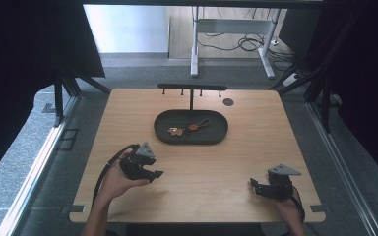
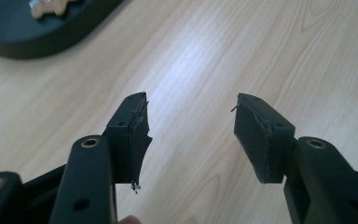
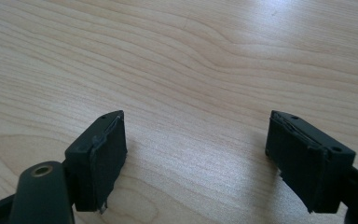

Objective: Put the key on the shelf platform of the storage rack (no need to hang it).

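A lab recording booth: black curtains around a wooden table (cables behind).

The bench was viewed from above, facing forward; both gripper views were held close over its wood, the left sharing the tray.

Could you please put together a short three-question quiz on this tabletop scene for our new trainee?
1. True or false: the left gripper holds the keychain.
2. Where does the keychain lie? A) in the black oval tray B) on the hook stand C) on the bare table
3. How do the jaws of the right gripper stand?

Key
1. False: its jaws are apart and hold nothing.
2. A
3. Open, over bare wood.
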`<state>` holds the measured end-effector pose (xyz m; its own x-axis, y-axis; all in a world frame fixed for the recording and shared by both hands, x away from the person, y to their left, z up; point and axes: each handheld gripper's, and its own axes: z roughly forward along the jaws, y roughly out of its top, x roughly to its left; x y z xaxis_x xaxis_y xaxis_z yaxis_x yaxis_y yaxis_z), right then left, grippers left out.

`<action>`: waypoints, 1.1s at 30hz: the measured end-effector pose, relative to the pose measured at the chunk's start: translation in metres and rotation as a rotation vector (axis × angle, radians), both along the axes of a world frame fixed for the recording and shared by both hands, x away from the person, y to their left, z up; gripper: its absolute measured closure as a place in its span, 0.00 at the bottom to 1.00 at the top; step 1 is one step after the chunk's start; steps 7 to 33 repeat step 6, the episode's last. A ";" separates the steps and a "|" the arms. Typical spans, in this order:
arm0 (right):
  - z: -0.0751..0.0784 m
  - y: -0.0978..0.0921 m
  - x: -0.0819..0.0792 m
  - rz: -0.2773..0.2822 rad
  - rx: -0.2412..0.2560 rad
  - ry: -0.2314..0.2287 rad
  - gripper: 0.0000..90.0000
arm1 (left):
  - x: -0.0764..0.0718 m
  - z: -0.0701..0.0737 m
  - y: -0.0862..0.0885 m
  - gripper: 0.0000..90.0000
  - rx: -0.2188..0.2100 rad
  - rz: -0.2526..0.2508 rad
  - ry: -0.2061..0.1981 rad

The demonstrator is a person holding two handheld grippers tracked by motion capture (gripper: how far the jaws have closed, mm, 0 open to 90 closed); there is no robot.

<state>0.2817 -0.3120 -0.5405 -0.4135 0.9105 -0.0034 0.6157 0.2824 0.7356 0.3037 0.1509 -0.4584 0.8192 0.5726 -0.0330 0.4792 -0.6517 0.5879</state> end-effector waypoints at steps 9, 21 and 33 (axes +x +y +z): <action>0.000 0.000 0.000 -0.002 0.001 0.001 0.23 | 0.000 -0.007 0.004 0.49 -0.001 0.006 0.012; 0.000 0.000 0.000 -0.002 0.001 0.001 0.23 | 0.000 -0.007 0.004 0.49 -0.001 0.006 0.012; 0.000 0.000 0.000 -0.002 0.001 0.001 0.23 | 0.000 -0.007 0.004 0.49 -0.001 0.006 0.012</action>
